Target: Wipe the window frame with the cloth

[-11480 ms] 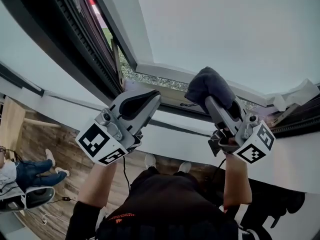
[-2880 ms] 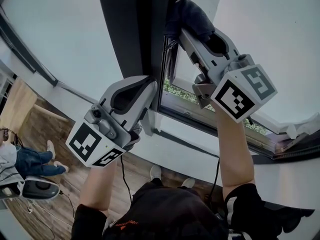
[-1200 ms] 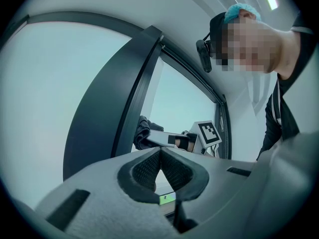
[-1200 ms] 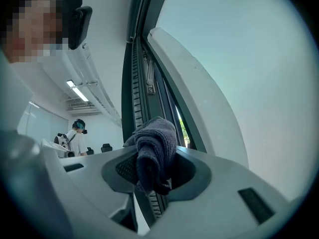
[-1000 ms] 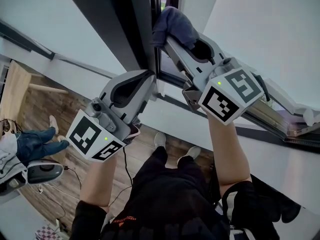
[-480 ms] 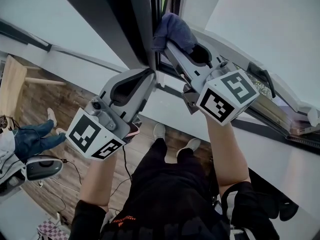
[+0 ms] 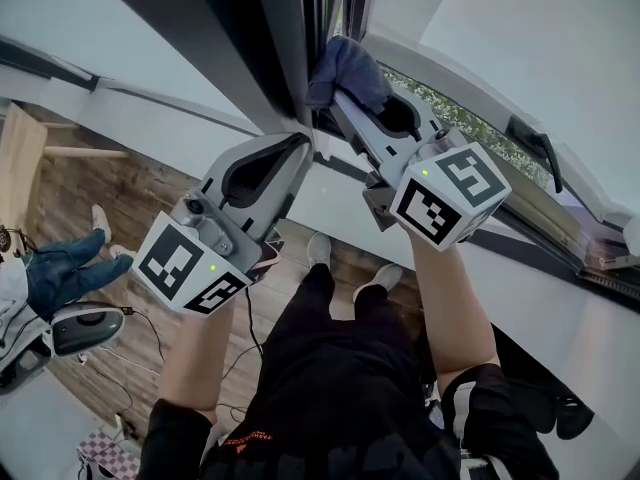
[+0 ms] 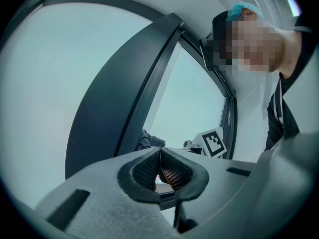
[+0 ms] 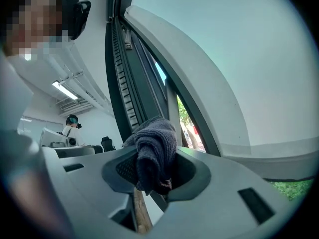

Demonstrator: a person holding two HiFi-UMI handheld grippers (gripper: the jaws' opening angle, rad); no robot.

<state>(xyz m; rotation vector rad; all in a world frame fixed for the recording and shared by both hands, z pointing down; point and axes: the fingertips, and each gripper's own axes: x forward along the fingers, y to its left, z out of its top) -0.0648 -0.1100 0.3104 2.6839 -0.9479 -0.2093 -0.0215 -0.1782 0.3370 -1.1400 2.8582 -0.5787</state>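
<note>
Clamping the cloth in your right hand-held gripper, you hold it against the window frame, likely mid-wipe; next slide it along, left hand-held gripper closed and empty.

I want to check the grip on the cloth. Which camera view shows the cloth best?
The right gripper view: the cloth fills the centre, pinched between the right gripper's shut jaws. The head view shows it bunched at the dark window frame. The left gripper view shows only a small part.
</note>
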